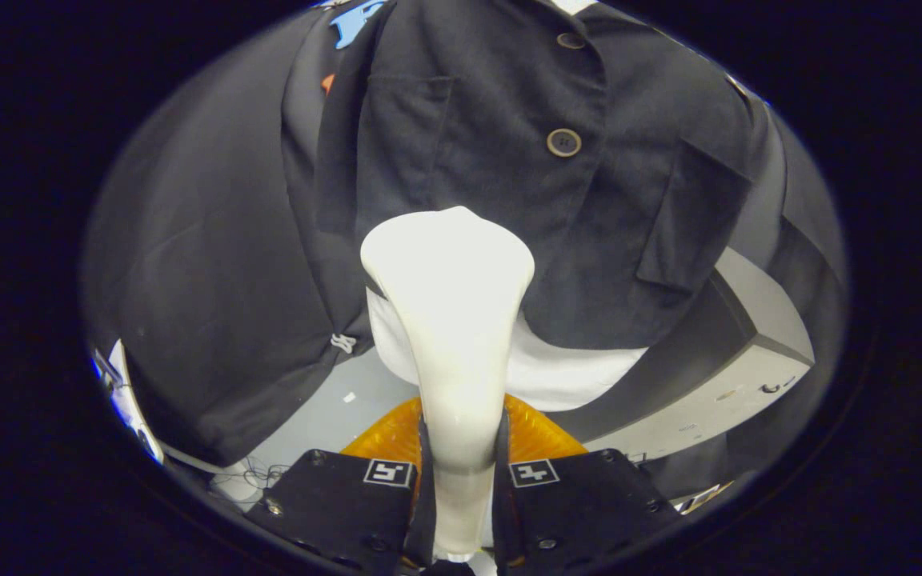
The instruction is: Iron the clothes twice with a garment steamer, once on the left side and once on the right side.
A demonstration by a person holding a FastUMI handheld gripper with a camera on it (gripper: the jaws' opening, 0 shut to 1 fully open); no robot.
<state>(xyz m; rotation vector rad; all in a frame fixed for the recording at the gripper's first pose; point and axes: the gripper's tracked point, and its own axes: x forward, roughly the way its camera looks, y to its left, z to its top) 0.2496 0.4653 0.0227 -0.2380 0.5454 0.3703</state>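
Observation:
A white garment steamer rises between my fingers, its handle clamped by both of them and its broad head pointing up and away. My gripper is shut on that handle. The head rests against the lower front of a dark buttoned jacket hanging just beyond the fingers, left of the button placket, below the left chest pocket. A white layer shows under the jacket's hem. The steamer's face is hidden against the cloth.
A grey and white box-like stand sits to the right below the jacket. An orange ribbed part lies just ahead of the fingers. Pale floor with thin cables shows at lower left.

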